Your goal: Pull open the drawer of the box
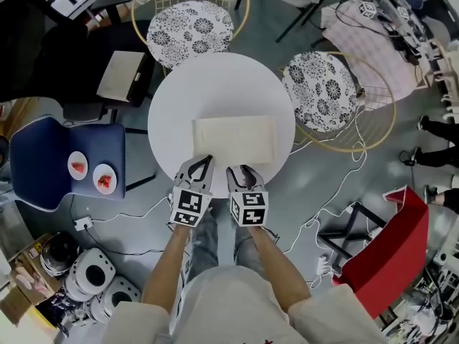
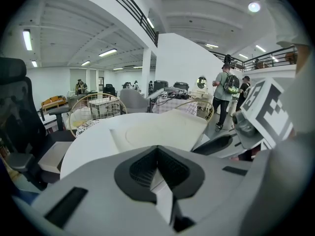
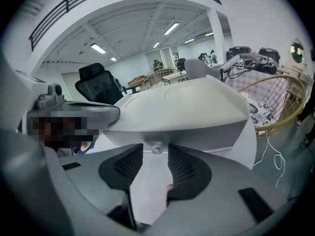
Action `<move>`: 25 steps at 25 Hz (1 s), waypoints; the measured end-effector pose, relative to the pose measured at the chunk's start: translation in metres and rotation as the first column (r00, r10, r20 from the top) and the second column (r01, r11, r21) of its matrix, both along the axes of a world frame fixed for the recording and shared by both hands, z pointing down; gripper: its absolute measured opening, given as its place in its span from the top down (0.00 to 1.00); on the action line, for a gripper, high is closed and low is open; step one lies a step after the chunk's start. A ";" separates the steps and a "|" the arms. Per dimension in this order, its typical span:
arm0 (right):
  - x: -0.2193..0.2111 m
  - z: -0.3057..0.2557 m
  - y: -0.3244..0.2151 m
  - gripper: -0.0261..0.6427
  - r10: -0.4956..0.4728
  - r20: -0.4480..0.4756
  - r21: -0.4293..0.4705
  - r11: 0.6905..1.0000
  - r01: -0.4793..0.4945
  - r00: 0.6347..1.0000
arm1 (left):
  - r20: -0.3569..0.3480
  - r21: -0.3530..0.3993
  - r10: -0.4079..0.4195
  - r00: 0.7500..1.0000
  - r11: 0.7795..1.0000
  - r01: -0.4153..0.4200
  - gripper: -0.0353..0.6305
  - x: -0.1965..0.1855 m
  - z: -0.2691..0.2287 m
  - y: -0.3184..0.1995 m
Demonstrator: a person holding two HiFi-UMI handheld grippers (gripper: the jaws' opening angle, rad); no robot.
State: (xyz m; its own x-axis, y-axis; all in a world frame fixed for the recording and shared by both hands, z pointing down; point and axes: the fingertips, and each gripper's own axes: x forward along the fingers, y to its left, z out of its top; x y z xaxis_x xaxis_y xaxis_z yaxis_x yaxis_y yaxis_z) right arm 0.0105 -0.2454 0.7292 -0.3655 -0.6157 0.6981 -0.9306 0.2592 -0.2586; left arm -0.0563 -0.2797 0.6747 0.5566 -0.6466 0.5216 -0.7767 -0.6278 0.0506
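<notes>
Just before the box [image 1: 234, 139], the right gripper [image 1: 242, 169] gapes open, the drawer knob [image 3: 156, 148] between its tips, unpressed; beside it the left gripper [image 1: 206, 160] is pinched together, empty.

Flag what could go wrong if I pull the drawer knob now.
1. The right tool has its jaws open on either side of the small knob, not pressing it. A pull now would likely slip off.
2. The box lies loose on the table near its front edge. The left tool is shut and does not grip the box, so the whole box may slide toward you rather than open.
</notes>
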 end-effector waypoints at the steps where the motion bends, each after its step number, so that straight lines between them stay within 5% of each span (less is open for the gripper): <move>1: 0.000 0.000 -0.001 0.71 0.000 -0.005 0.001 1.000 0.000 1.000 | 0.000 -0.001 0.000 1.000 1.000 0.000 0.93 0.000 0.000 0.000; 25: -0.002 0.006 0.002 0.85 -0.016 -0.048 -0.017 1.000 0.015 0.999 | -0.002 0.003 -0.008 1.000 1.000 0.008 0.93 -0.002 -0.001 -0.003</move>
State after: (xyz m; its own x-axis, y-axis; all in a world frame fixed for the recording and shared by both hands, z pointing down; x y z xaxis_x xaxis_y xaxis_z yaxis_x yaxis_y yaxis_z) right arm 0.0087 -0.2431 0.7353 -0.3407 -0.5982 0.7253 -0.9379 0.2698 -0.2181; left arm -0.0583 -0.2831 0.6742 0.5523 -0.6531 0.5181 -0.7819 -0.6214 0.0503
